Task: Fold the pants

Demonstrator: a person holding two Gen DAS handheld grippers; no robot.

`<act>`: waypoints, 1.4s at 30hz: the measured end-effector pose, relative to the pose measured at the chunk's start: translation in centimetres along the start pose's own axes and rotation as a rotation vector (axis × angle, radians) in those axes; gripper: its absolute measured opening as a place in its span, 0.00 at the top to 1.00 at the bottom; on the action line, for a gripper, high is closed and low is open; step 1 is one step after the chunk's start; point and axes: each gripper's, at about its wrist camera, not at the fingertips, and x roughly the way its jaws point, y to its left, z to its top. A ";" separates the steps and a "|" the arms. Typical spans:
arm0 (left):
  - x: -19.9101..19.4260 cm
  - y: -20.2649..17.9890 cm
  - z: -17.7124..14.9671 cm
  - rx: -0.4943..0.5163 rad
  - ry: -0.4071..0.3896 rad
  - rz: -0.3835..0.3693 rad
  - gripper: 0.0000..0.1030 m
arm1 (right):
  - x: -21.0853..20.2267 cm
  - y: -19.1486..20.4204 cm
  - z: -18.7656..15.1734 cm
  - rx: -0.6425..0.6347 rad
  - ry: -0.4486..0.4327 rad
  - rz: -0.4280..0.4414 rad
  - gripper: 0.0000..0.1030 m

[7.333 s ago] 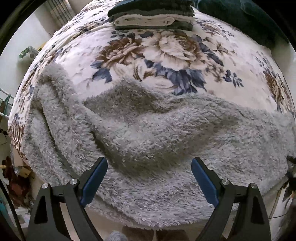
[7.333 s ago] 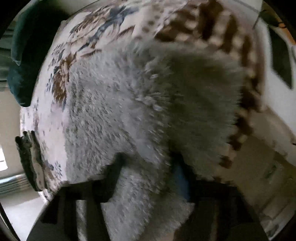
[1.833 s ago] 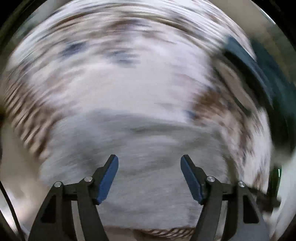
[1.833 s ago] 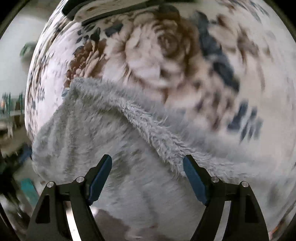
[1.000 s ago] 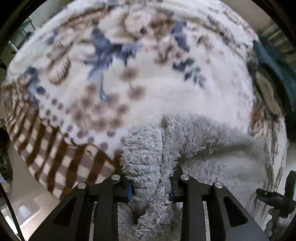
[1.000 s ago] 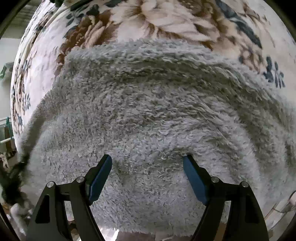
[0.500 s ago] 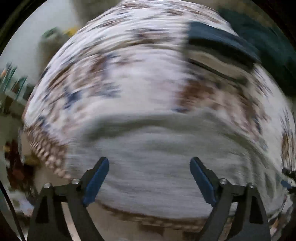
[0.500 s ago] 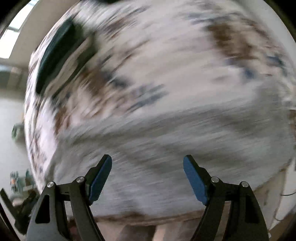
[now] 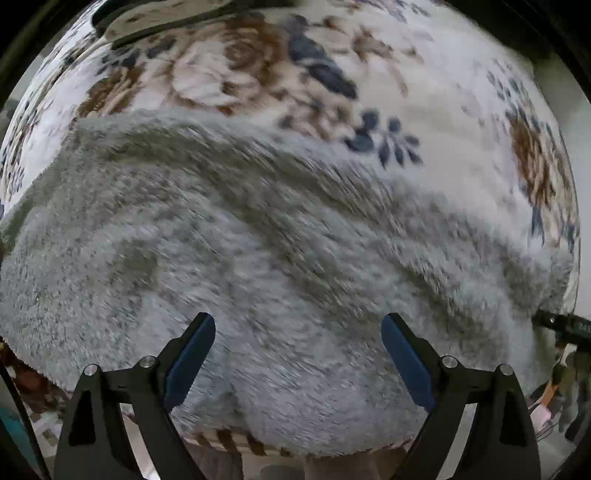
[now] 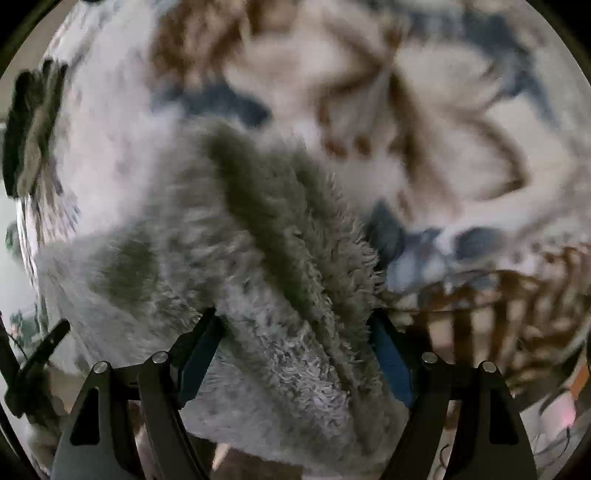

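The fuzzy grey pants (image 9: 258, 258) lie spread across the floral blanket (image 9: 443, 110), reaching its near edge. My left gripper (image 9: 297, 339) is open and empty, hovering above the pants near that edge. In the right wrist view the pants (image 10: 288, 295) bunch up in a thick fold at their end. My right gripper (image 10: 295, 339) is open wide, with that fold between its blue fingertips (image 10: 199, 350). The jaws are not closed on it.
A stack of folded dark and light clothes (image 9: 159, 18) lies at the far edge of the bed; it also shows in the right wrist view (image 10: 29, 129). The blanket's brown checked border (image 10: 498, 295) hangs over the bed edge. Floor clutter (image 9: 565, 387) sits to the right.
My left gripper released the pants' end about a second ago and swung over the middle of the pants. My right gripper moved to the bunched end, which now lies between its open fingers.
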 end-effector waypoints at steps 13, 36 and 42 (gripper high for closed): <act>-3.4 -0.1 -0.3 0.007 -0.077 0.050 0.11 | -10.8 0.1 2.1 -0.019 -0.289 0.058 0.81; -1.5 0.1 -4.7 0.048 -0.029 0.022 0.11 | -10.0 -2.4 -6.1 0.209 -0.393 -0.074 0.88; -2.3 2.1 -3.4 0.030 -0.034 0.008 0.11 | -6.1 -6.3 -5.4 0.344 -0.155 -0.029 0.82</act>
